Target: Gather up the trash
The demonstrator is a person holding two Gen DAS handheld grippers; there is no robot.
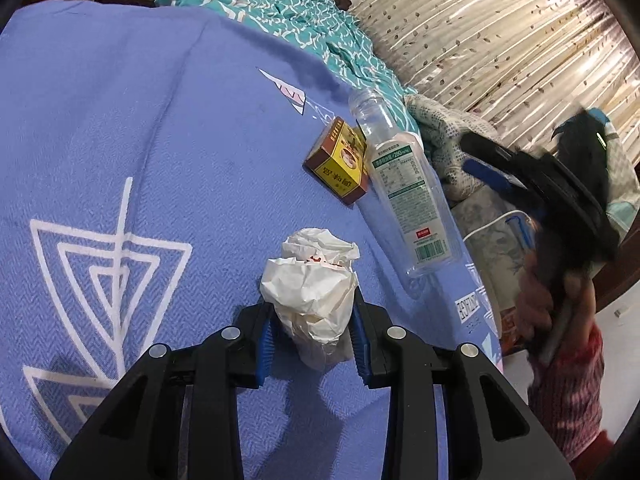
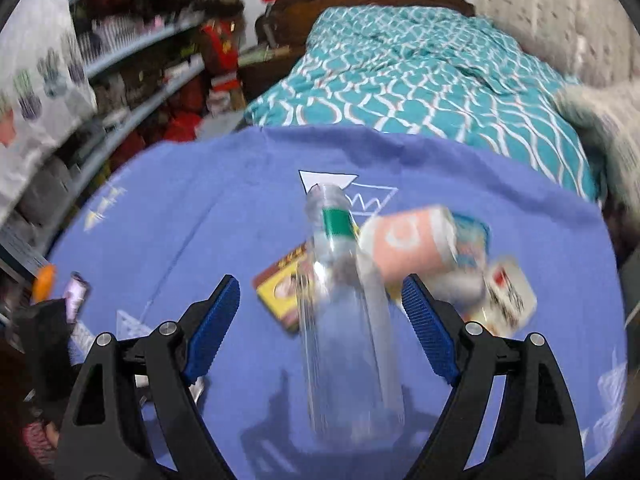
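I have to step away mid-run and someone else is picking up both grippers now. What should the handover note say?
Left gripper: shut on the crumpled white paper wad, just above the blue blanket.
Right gripper: open, jaws wide either side of the clear plastic bottle, not gripping it.
Lying on the blanket: bottle, brown-and-yellow small box, and a pink can with blurred packaging beside it.
Done: wad grasped.
Left: drop off the wad; collect bottle, box, can. No bin in view.

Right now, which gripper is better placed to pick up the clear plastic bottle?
The right gripper: it is open with the clear plastic bottle lying between its fingers. The left gripper is shut on the crumpled paper.
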